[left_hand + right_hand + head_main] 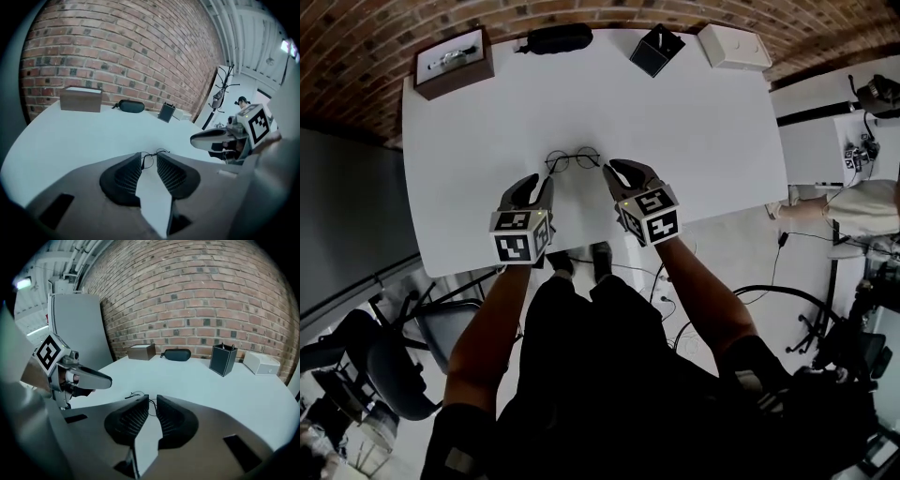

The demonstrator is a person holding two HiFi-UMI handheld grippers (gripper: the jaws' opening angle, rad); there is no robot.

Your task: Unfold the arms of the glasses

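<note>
1. the round wire glasses [573, 159] lie on the white table [694, 122], just past the tips of both tools and touching neither; the arms look folded in, but they are too thin to be sure
2. the left gripper [149, 159] has its jaws a little apart, with nothing in the gap; the glasses sit just in front of it
3. the right gripper [152, 400] has its jaws almost together and holds nothing; i think it must open before it can take an arm
4. what could go wrong: the wire is very thin, so a hard squeeze could bend it
5. the table top looks smooth, so a push from one tool could make the glasses slide away before the other tool has hold
6. a jaw that lands on a lens and not on the wire could smear it or slip off
7. if both tools pull at once in different ways, the little hinge could twist
8. far back on the table stand a brown box [453, 62], a black glasses case [555, 38], a black pen pot [656, 49] and a white box [733, 47]; all are well apart from the glasses
9. writing: i can read no words or brand names; the marker cube [522, 234] on each tool has only black and white squares
</note>
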